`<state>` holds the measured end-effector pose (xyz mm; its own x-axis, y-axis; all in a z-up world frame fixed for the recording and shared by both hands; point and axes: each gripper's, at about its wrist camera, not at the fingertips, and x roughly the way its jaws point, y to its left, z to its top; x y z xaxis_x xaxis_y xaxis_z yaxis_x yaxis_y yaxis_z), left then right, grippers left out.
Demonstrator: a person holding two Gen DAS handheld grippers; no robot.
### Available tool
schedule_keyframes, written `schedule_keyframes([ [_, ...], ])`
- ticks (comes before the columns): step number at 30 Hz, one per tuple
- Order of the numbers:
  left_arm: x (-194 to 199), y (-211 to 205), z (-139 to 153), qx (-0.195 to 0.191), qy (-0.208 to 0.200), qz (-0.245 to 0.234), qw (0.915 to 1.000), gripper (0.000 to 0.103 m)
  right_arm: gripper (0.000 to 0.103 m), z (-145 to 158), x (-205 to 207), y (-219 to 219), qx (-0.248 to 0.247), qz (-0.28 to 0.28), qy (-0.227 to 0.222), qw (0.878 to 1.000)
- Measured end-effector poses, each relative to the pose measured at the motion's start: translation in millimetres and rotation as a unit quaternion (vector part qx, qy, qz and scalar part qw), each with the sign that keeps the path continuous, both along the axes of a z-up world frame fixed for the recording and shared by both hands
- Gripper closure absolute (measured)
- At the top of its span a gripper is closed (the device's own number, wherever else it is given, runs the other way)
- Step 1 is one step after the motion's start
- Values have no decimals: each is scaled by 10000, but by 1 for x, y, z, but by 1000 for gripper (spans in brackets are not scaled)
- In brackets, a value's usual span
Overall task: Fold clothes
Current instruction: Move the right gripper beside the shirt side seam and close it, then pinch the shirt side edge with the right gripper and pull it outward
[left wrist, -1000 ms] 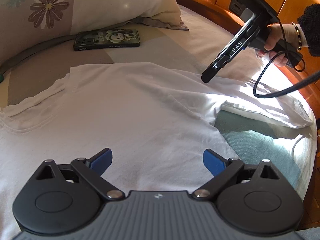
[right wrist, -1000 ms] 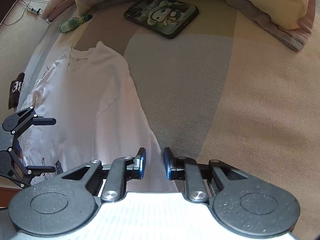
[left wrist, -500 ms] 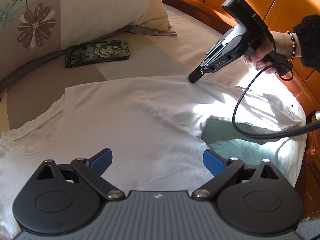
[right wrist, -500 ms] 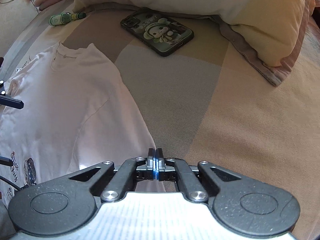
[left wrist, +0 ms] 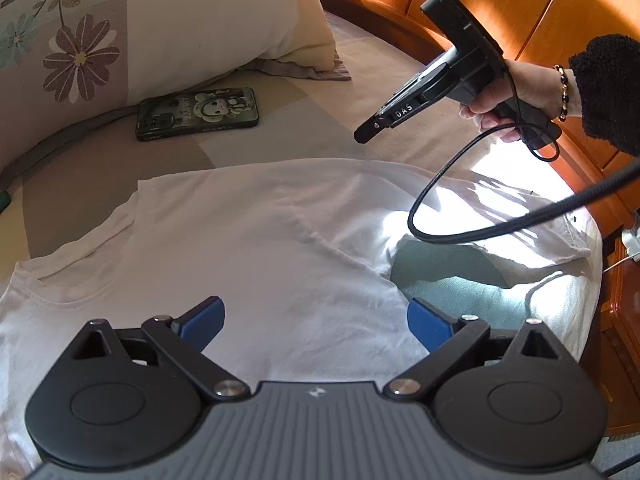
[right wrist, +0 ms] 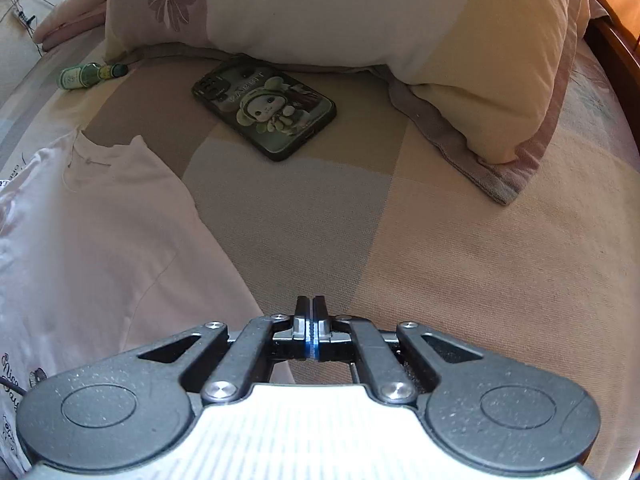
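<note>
**A:** Start at the tools. What are they doing?

**B:** The right gripper [right wrist: 311, 312] is clenched, pads pressed together with nothing between them. From the left wrist view it hangs in the air above the far edge of the white T-shirt [left wrist: 248, 248], clear of the cloth. The left gripper [left wrist: 316, 320] stands wide apart over the shirt's middle, grasping nothing.

**A:** And the shirt?

**B:** Spread flat on the bed [right wrist: 460, 260], neckline to one side, one sleeve [left wrist: 520, 216] stretched toward the wooden bed edge in hard sunlight.

**A:** What could go wrong?

**B:** I'd judge three things. The right tool's black cable [left wrist: 440, 236] loops low over that sleeve; a sweep could drag it and pull the cloth askew. Closed jaws can't pick up a hem, so a pinch attempted now would only push the fabric into a ridge. And the phone [right wrist: 264, 112] lies near the shirt's edge, where a fold swung outward might catch it.

**A:** Materials?

**B:** Thin, limp cotton knit, softly creased, with a ribbed collar. The bedcover is coarse woven patchwork; the pillow [right wrist: 360, 20] is plump and smooth. The phone case is glossy and hard, and a small green bottle [right wrist: 90, 75] lies beyond it.
</note>
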<state>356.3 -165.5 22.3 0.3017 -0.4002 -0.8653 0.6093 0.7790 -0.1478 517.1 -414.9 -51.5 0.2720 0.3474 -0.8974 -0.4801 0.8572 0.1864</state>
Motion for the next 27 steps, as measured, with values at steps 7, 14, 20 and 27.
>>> schedule_keyframes([
  [7, 0, 8, -2, 10, 30, 231, 9997, 6, 94, -7, 17, 51, 1064, 71, 283, 9939],
  [14, -5, 18, -4, 231, 70, 339, 9991, 6, 96, -22, 20, 80, 446, 86, 141, 9989],
  [20, -10, 21, -1, 203, 31, 251, 9995, 6, 76, -1, 3, 1, 327, -441, 260, 9982],
  [27, -18, 2, -1, 90, 72, -187, 9998, 6, 65, 2, -73, -97, -220, -810, 756, 9936],
])
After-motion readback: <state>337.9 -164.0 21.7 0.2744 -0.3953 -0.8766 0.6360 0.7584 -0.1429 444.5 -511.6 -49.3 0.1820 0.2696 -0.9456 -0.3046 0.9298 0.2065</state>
